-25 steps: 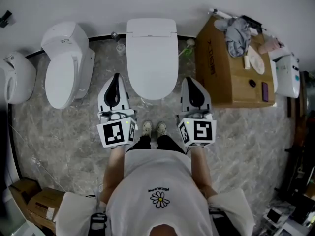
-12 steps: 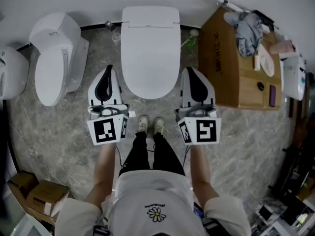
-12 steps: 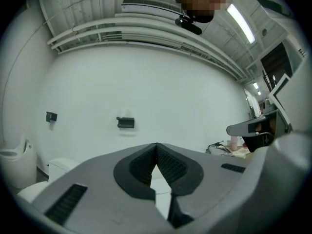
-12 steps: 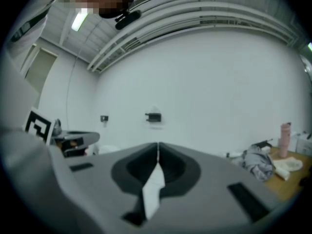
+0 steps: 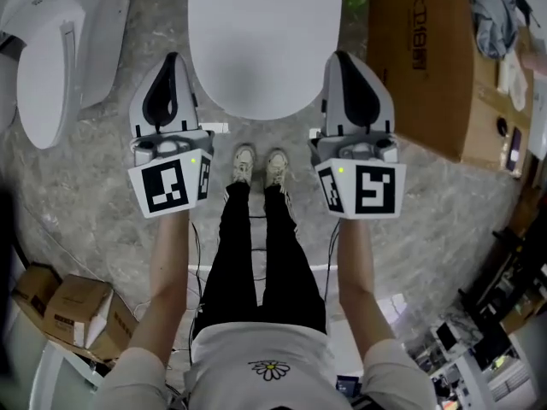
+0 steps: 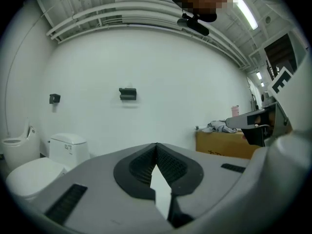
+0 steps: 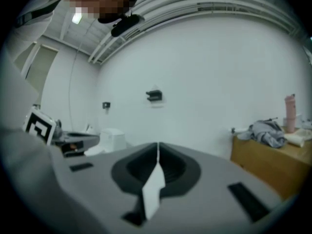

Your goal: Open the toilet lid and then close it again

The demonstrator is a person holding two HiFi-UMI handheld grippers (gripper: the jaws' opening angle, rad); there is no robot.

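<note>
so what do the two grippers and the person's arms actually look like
Left gripper and right gripper match: pale grey wedge-shaped shells tapering forward, with a black inset on top. The fingers carry dark ribbed pads. Behind each sits a white cube with black square markers and a small green light. The person wears a white short-sleeved T-shirt with a daisy print.

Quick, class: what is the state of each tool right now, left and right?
Left tool: closed, holding nothing.
Right tool: closed, holding nothing.
</note>
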